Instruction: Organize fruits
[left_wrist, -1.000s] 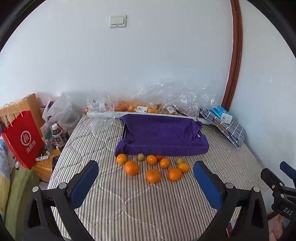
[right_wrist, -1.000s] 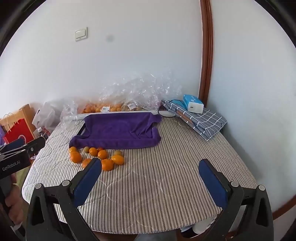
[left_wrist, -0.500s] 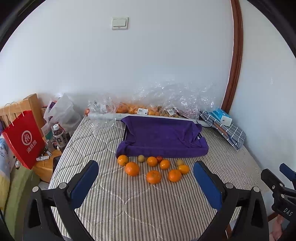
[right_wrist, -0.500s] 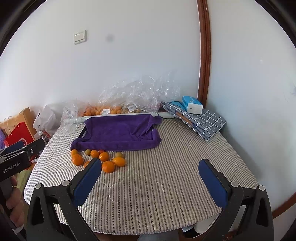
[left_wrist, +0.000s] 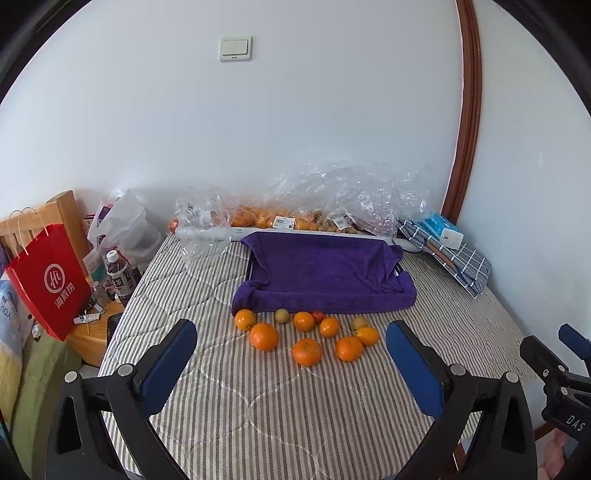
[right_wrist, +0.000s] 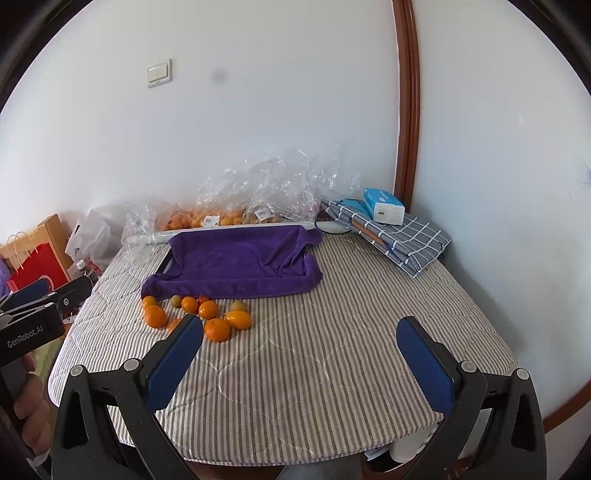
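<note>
Several oranges (left_wrist: 306, 350) and small greenish and red fruits (left_wrist: 281, 315) lie loose on the striped tablecloth, just in front of a tray draped with a purple towel (left_wrist: 325, 273). In the right wrist view the same fruit cluster (right_wrist: 207, 314) sits left of centre before the purple towel (right_wrist: 236, 262). My left gripper (left_wrist: 291, 354) hangs open above the near table edge, short of the fruits, holding nothing. My right gripper (right_wrist: 301, 350) is open too, over bare cloth to the right of the fruits. Each gripper shows at the other view's edge.
Clear plastic bags with more oranges (left_wrist: 280, 221) line the wall behind the tray. A folded checked cloth with a blue tissue pack (right_wrist: 384, 206) lies at the back right. A red paper bag (left_wrist: 48, 280), bottles (left_wrist: 118, 273) and a wooden chair stand left of the table.
Both views have tilted up slightly and pulled back a little; the fruits and towel sit lower in the frames. Both grippers stay open and nothing on the table has moved.
</note>
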